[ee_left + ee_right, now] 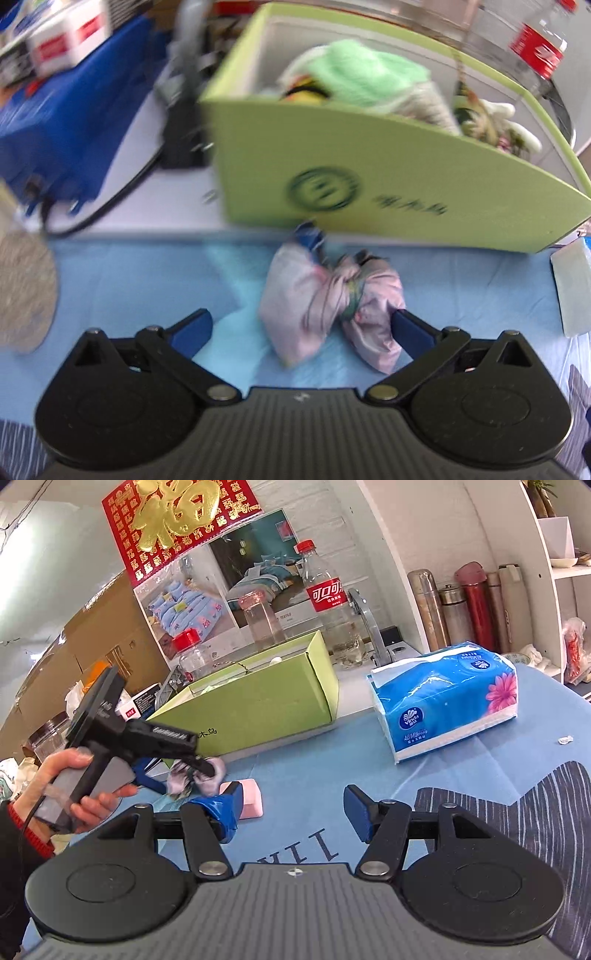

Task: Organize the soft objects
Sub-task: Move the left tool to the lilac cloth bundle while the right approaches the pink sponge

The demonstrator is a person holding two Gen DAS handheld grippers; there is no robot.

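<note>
- Blur smears my left wrist view; my left gripper (301, 330) is spread wide around the knotted pink cloth bundle (328, 314) on the blue tablecloth (129, 280), before the green cardboard box (388, 173).
- My right gripper (293, 810) hangs open and empty, its left finger partly hiding a pink foam block (250, 798).

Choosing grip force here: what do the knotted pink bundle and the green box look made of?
Knotted pink bundle: seemingly thin woven fabric, matte, with creases gathering at the knot. Green box: probably paperboard, smooth matte, with flat thin walls, sharp edges and a printed logo.
</note>
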